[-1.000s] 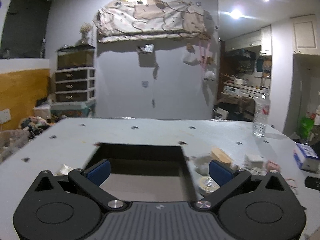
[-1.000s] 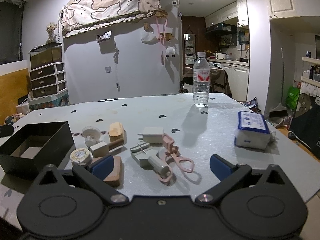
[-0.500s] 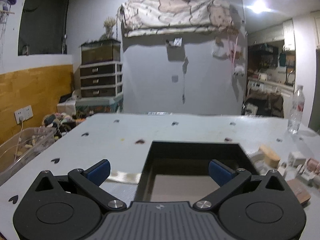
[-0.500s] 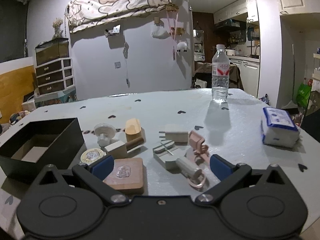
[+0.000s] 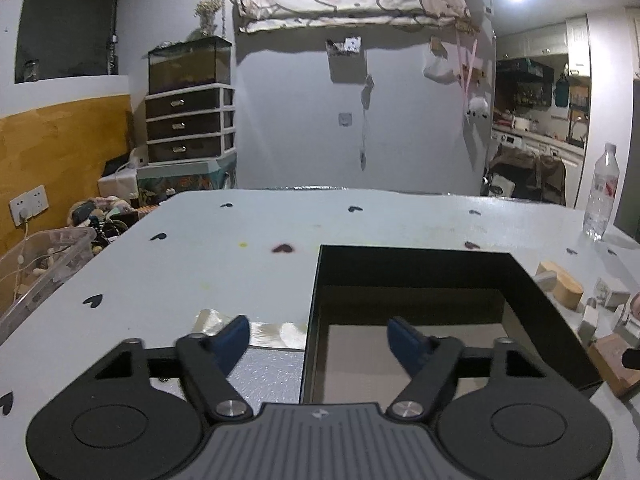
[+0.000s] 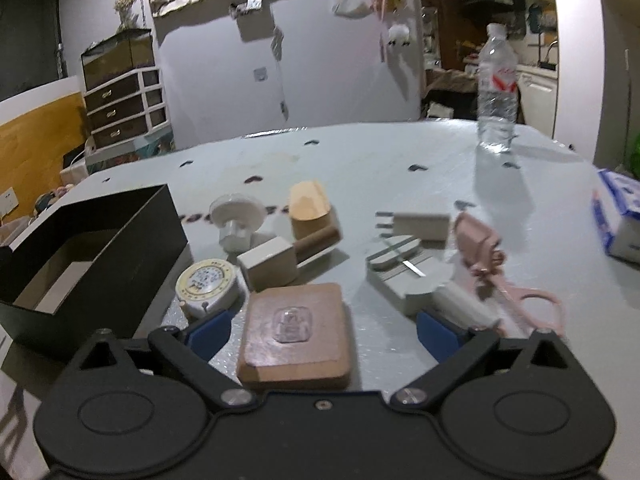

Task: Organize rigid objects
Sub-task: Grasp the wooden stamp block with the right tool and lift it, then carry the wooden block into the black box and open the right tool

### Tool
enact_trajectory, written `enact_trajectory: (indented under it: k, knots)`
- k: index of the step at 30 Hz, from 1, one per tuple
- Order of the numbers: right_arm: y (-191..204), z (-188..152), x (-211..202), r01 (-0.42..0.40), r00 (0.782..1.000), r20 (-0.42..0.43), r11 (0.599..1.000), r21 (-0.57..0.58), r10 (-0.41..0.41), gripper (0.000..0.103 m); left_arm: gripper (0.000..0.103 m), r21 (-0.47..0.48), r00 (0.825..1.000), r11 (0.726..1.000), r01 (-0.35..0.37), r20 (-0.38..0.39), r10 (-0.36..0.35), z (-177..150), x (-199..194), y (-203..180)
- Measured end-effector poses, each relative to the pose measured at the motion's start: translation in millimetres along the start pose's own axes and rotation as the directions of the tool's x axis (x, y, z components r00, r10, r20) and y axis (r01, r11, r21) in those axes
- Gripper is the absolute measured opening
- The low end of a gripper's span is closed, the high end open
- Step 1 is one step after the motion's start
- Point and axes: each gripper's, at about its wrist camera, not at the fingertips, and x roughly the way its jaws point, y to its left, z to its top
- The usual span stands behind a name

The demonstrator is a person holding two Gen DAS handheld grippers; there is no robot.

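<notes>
Right hand-held gripper (image 6: pixel 322 330) spread, closing, straddles wood block (image 6: pixel 294 334): stiff, light; pinch its 2 flat sides; left hand-held gripper (image 5: pixel 318 334) closing on box (image 5: pixel 532 284) wall, untouched

Grey wall (image 5: pixel 400 120) (drawer unit (image 5: pixel 188 124) beside)

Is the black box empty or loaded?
Empty, as far as visible: the black box shows only bare floor; its near corners are hidden by the left hand-held gripper.

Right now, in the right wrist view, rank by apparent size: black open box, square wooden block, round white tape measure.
1. Black open box
2. Square wooden block, though nearest the camera
3. Round white tape measure
</notes>
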Motion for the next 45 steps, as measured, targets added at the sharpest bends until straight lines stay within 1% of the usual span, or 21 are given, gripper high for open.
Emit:
enact_trajectory:
  k: [1, 3, 4, 6, 7, 9, 11, 13, 15, 16, 18, 21, 24, 27, 29, 33, 36, 40, 42, 45]
  knots:
    - [1.1, 0.4, 4.2, 0.000, 1.000, -0.008, 1.000, -0.006, 0.000, 0.097, 0.063, 0.002, 1.000, 1.000, 0.001, -0.007, -0.001, -0.6, 2.9, -1.1]
    - [3.3, 0.3, 10.7, 0.004, 1.000, -0.022, 1.000, -0.020, -0.004, 0.096, 0.052, 0.003, 1.000, 1.000, 0.003, -0.031, -0.003, -1.2, 11.4, -1.6]
    - [3.7, 0.2, 13.1, 0.005, 1.000, -0.027, 1.000, -0.025, -0.005, 0.096, 0.049, 0.003, 0.999, 1.000, 0.005, -0.041, -0.004, -1.2, 14.6, -1.0]
    - [4.7, -0.3, 18.1, 0.002, 0.999, -0.038, 0.999, -0.036, -0.004, 0.094, 0.039, 0.000, 0.998, 1.000, 0.003, -0.058, -0.003, -1.7, 21.5, -1.0]
    - [5.3, -0.5, 20.5, 0.003, 0.999, -0.045, 0.999, -0.043, -0.005, 0.093, 0.036, -0.001, 0.998, 1.000, 0.002, -0.067, -0.002, -1.9, 24.8, -0.4]
    - [6.3, -0.8, 23.6, 0.006, 0.999, -0.053, 0.998, -0.058, -0.009, 0.091, 0.021, -0.011, 0.997, 1.000, -0.001, -0.078, 0.000, -2.5, 28.7, 0.6]
    - [8.6, -0.1, 25.8, 0.009, 0.998, -0.055, 0.997, -0.081, -0.013, 0.091, 0.014, -0.020, 0.996, 1.000, 0.000, -0.085, -0.002, -2.5, 32.1, 1.8]
    - [10.1, 0.6, 27.1, 0.013, 0.998, -0.061, 0.995, -0.098, -0.019, 0.090, 0.011, -0.019, 0.996, 1.000, -0.009, -0.087, 0.008, -1.5, 33.7, 2.1]
    - [13.7, 0.7, 26.5, 0.005, 0.998, -0.064, 0.992, -0.123, -0.013, 0.083, 0.008, -0.022, 0.996, 1.000, -0.014, -0.086, 0.012, -2.3, 34.1, 3.3]
    - [15.0, 0.5, 25.3, -0.002, 0.998, -0.062, 0.991, -0.135, -0.006, 0.081, 0.007, -0.025, 0.996, 1.000, -0.016, -0.085, 0.014, -1.3, 34.2, 3.4]
    - [17.2, 1.1, 22.7, -0.028, 0.998, -0.067, 0.988, -0.152, 0.018, 0.067, 0.007, -0.034, 0.997, 0.999, -0.021, -0.075, 0.019, -2.0, 32.0, 3.6]
    - [17.0, 1.2, 18.2, -0.054, 0.996, -0.084, 0.984, -0.168, 0.040, 0.066, 0.006, -0.020, 0.997, 0.999, -0.042, -0.060, 0.040, -4.3, 29.4, -0.7]
    - [11.4, -0.4, 10.3, -0.092, 0.992, -0.106, 0.981, -0.168, 0.075, 0.065, 0.004, -0.013, 0.998, 0.999, -0.039, -0.054, 0.039, -5.4, 27.9, -2.0]
    - [1.3, 1.3, -2.6, -0.147, 0.984, -0.121, 0.982, -0.119, 0.133, 0.065, 0.004, -0.020, 0.998, 0.999, -0.034, -0.048, 0.033, -5.4, 27.6, -1.6]
    - [-2.4, 7.5, -13.2, -0.185, 0.979, -0.108, 0.978, -0.094, 0.175, 0.065, 0.004, -0.019, 0.999, 0.999, -0.034, -0.042, 0.033, -5.9, 27.3, -1.8]
    - [7.0, 32.3, -29.7, -0.223, 0.975, -0.037, 0.968, -0.112, 0.220, 0.065, 0.004, -0.018, 0.999, 1.000, -0.020, -0.027, 0.019, -8.5, 26.4, -4.1]
    - [25.0, 60.2, -32.3, -0.301, 0.953, -0.008, 0.945, -0.124, 0.303, 0.065, 0.004, -0.015, 1.000, 1.000, -0.001, -0.018, 0.001, -9.8, 26.2, -6.9]
    - [64.5, 88.2, -19.2, -0.400, 0.916, -0.020, 0.903, -0.160, 0.402, 0.065, 0.004, 0.001, 1.000, 1.000, 0.028, -0.007, -0.028, -11.8, 28.0, -12.2]
    - [85.4, 95.5, -7.0, -0.436, 0.900, -0.047, 0.886, -0.156, 0.434, 0.065, 0.004, -0.002, 0.999, 0.999, 0.042, -0.003, -0.042, -12.2, 28.5, -12.9]
    - [116.4, 103.4, 28.0, -0.482, 0.871, -0.153, 0.871, -0.091, 0.466, 0.065, 0.004, -0.009, 0.999, 0.999, 0.051, 0.001, -0.051, -13.2, 29.4, -13.6]
